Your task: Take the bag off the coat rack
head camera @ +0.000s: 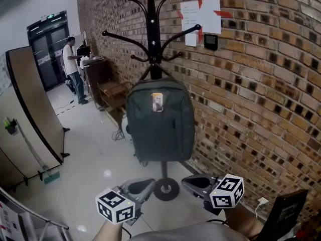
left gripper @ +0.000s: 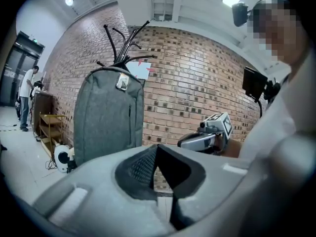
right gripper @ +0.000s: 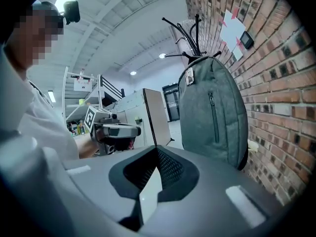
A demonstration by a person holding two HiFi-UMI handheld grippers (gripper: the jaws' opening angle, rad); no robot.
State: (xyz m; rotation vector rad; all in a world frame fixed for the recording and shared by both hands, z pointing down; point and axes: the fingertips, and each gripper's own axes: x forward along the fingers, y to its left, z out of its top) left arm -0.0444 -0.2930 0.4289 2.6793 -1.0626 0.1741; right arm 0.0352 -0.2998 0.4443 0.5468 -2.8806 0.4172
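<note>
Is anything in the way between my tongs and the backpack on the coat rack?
Nothing visible. Only open air above the floor separates the left tongs and right tongs from the grey backpack, which hangs on the coat rack by the brick wall. Both tongs are shut and empty.

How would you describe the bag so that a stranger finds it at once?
Against the brick wall stands a black coat rack. The grey backpack hangs from it, the only bag there, with a small tag near its top.
</note>
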